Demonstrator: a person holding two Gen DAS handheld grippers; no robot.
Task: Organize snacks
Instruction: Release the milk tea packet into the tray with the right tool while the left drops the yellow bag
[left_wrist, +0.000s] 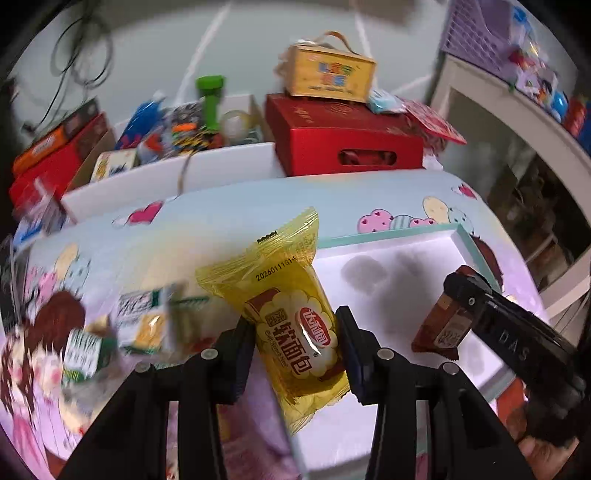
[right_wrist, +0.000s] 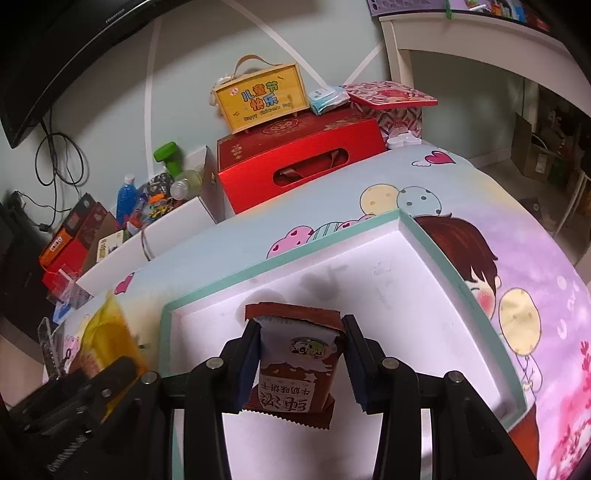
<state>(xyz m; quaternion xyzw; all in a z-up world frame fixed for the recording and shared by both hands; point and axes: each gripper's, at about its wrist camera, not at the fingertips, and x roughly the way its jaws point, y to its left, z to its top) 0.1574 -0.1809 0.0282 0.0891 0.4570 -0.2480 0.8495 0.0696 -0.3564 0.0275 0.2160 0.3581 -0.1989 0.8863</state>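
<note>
Left gripper (left_wrist: 295, 339) clamped on a yellow plastic-wrapped soft bread packet (left_wrist: 291, 314), held above the left edge of the white shallow tray with teal rim (left_wrist: 388, 236); right gripper (right_wrist: 299, 354) clamped on a brown-and-white biscuit packet (right_wrist: 293, 358), over the tray's white floor (stained grey in spots); both packets off the surface; green-white snack packets (left_wrist: 122, 332) lie blurred on the cartoon-print tablecloth (right_wrist: 535, 266) left of the tray; red cardboard box (right_wrist: 299, 158) behind.
</note>
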